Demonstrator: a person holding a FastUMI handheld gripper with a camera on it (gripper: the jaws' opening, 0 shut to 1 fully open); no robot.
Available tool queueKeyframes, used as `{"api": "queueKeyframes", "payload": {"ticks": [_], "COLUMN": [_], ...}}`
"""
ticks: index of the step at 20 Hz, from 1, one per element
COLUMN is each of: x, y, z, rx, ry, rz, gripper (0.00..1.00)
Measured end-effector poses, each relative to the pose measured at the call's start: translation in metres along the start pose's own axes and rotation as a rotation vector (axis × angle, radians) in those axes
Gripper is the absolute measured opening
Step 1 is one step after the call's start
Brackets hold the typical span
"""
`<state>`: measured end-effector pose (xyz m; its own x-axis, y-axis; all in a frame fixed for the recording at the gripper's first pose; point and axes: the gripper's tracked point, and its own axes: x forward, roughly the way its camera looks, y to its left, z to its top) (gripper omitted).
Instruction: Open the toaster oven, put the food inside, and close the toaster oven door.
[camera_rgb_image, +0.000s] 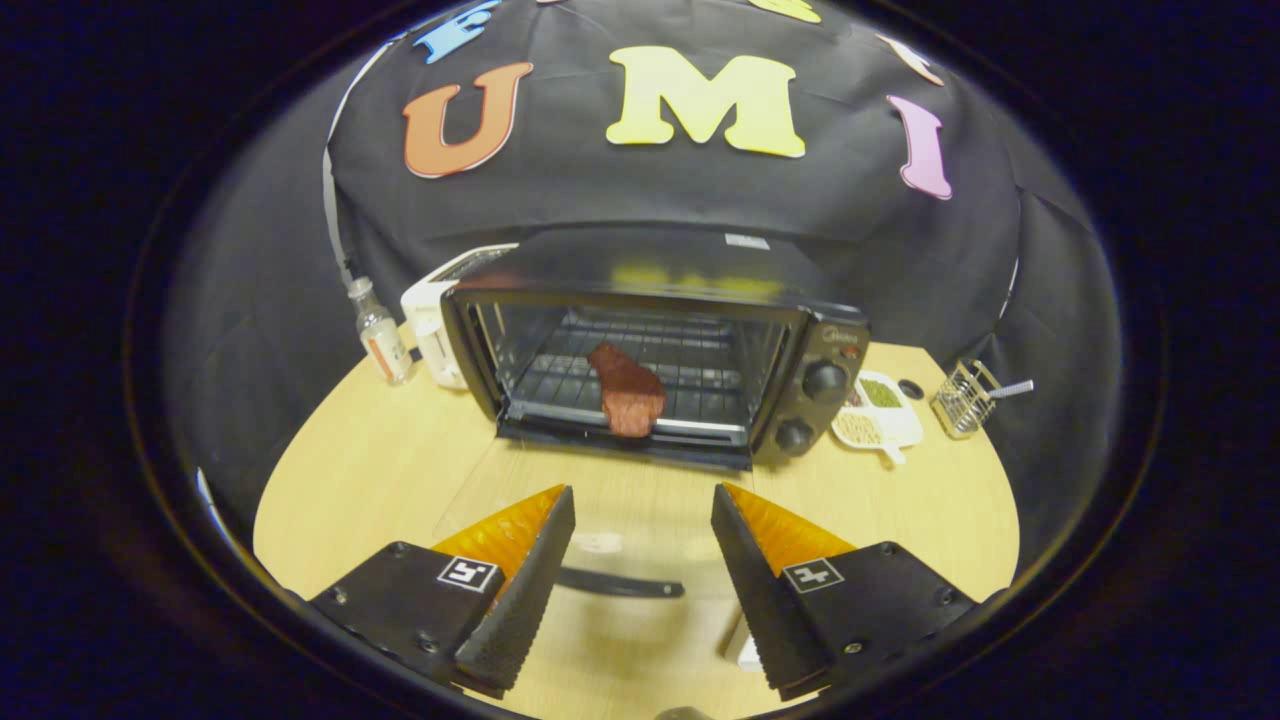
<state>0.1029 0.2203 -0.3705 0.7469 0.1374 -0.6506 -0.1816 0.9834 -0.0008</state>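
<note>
We saw the toaster oven (660, 350) in the middle of the frame with its glass door (600, 500) dropped flat toward us, so the opening step looked done. The piece of food (628, 392), a reddish-brown lump like meat, lay on the wire rack (700, 375) inside, near the front lip of the oven and a little left of its middle, so we judged the loading done too. What seemed left was lifting the door and shutting it.

Our gripper (640, 560) sat at the lower middle of the frame, fingers spread wide and holding nothing. The door's dark handle (620, 583) lay low between the fingers, near the left one, and we could not tell whether either finger touched it.

For room, the wooden table (350, 480) was bare at lower left and lower right of the door. Left of the oven stood a small bottle (382, 335) and a white appliance (432, 330) close against the oven's side. To the right, a divided white dish (880, 412) sat just beside the knobs (822, 382), with a wire basket (962, 398) further right. We judged the door's upward swing free of all of these, though the food sat close to the front lip
</note>
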Motion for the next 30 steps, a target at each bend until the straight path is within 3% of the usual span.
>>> {"api": "queueKeyframes", "payload": {"ticks": [6,14,23,30], "x": [-0.018,0.009,0.056,0.063], "y": [-0.008,0.012,0.010,0.011], "z": [-0.057,-0.128,-0.133,-0.121], "rx": [-0.021,0.011,0.006,-0.022], "ry": [0.084,0.221,0.225,0.213], "rz": [0.015,0.085,0.057,0.060], "gripper": [0.93,0.93,0.93,0.93]}}
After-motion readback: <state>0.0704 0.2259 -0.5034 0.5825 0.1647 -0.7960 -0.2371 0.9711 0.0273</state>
